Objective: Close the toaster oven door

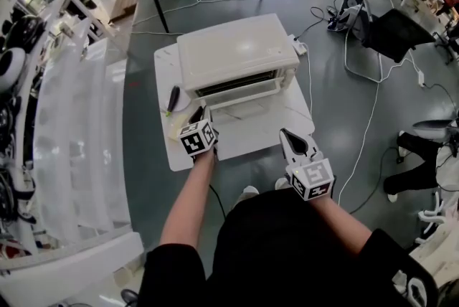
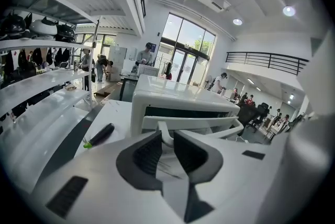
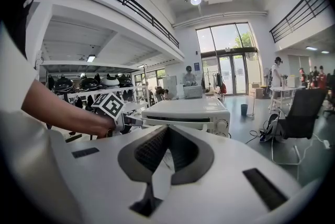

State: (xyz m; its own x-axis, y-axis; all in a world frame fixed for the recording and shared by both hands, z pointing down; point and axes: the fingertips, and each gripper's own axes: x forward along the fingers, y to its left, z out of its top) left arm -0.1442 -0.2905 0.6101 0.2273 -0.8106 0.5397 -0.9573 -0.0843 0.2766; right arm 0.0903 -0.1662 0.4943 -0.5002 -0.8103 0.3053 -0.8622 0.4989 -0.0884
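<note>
A white toaster oven stands on a small white table. Its door hangs partly open and tilts toward me. My left gripper is at the door's front edge, shut on the door handle. In the left gripper view a white handle post sits between the pads of the left gripper. My right gripper is shut and empty. It hovers over the table's right front corner, apart from the oven. From the right gripper I see the oven ahead.
A dark eggplant-like thing with a green tip lies left of the oven, also in the left gripper view. White shelving runs along the left. Cables and a black chair are on the floor at right.
</note>
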